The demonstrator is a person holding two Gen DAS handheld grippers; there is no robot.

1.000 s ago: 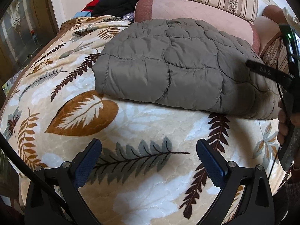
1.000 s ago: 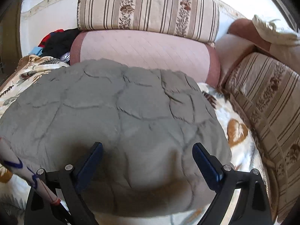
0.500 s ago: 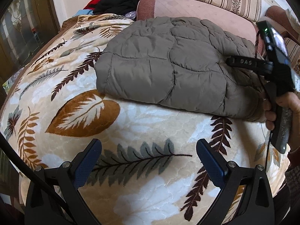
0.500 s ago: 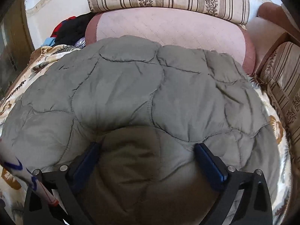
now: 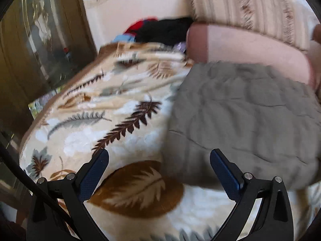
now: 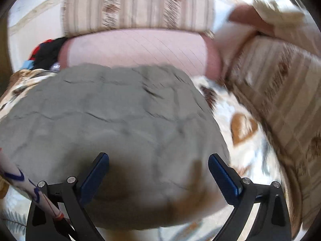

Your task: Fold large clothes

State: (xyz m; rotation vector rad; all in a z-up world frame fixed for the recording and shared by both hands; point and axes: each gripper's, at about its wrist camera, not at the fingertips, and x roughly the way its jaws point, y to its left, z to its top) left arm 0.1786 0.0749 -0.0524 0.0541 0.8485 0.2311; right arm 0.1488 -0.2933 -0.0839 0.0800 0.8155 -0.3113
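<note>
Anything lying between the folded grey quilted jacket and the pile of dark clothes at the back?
Only bare leaf-print blanket between the grey quilted jacket and the pile of dark clothes, seen in the left wrist view.

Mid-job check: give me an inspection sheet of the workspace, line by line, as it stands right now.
Surface: leaf-print blanket spread over the sofa seat.
Job's things: grey quilted jacket lying folded on the blanket.
Clutter: pile of red, black and blue clothes at the far end.
Grippers: left claw open, empty, above the blanket; right claw open, empty, over the jacket.
Cables: black cable beside the left claw.
Surroundings: striped cushions, pink bolster, glass-fronted cabinet.
</note>
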